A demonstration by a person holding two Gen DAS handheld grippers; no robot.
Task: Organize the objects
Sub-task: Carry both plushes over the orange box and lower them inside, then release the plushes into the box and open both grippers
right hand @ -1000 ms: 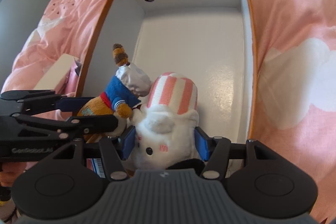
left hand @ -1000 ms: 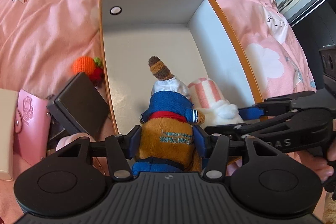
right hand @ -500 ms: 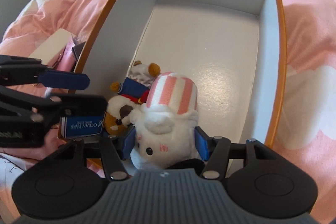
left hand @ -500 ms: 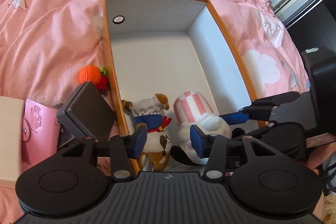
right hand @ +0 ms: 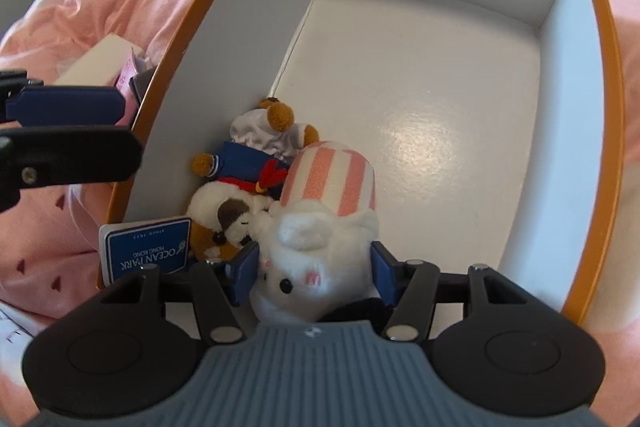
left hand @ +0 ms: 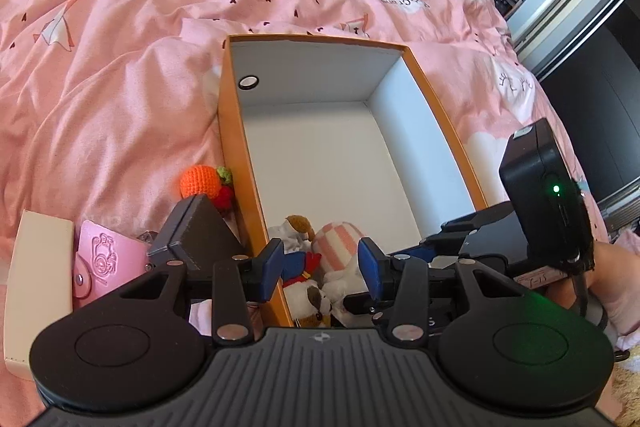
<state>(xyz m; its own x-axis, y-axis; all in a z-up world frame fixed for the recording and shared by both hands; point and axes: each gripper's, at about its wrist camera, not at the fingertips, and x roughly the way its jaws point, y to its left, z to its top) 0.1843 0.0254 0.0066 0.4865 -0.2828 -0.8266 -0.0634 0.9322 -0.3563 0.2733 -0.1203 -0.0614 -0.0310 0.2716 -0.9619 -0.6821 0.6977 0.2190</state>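
An orange box with white inside [left hand: 434, 123] [right hand: 600, 27] lies open on the pink bedding. A brown plush in a blue sailor suit [right hand: 244, 163] [left hand: 298, 267] lies in its near left corner, head toward me, with a blue Ocean Park tag [right hand: 146, 255]. My left gripper [left hand: 320, 269] is open and empty, raised above the box's near edge. My right gripper [right hand: 314, 269] is shut on a white plush with a pink-striped hat [right hand: 320, 223] [left hand: 340, 247], low inside the box beside the sailor plush.
Left of the box on the pink bedding [left hand: 120, 67] lie a crocheted orange fruit [left hand: 200, 181], a dark grey box [left hand: 200, 231], a pink pouch [left hand: 102, 259] and a cream box [left hand: 34, 279]. Dark furniture and a doorway stand at the right.
My left gripper let go of the sailor plush, which now lies in the box, and drew back and up. My right gripper lowered the white plush deeper into the box.
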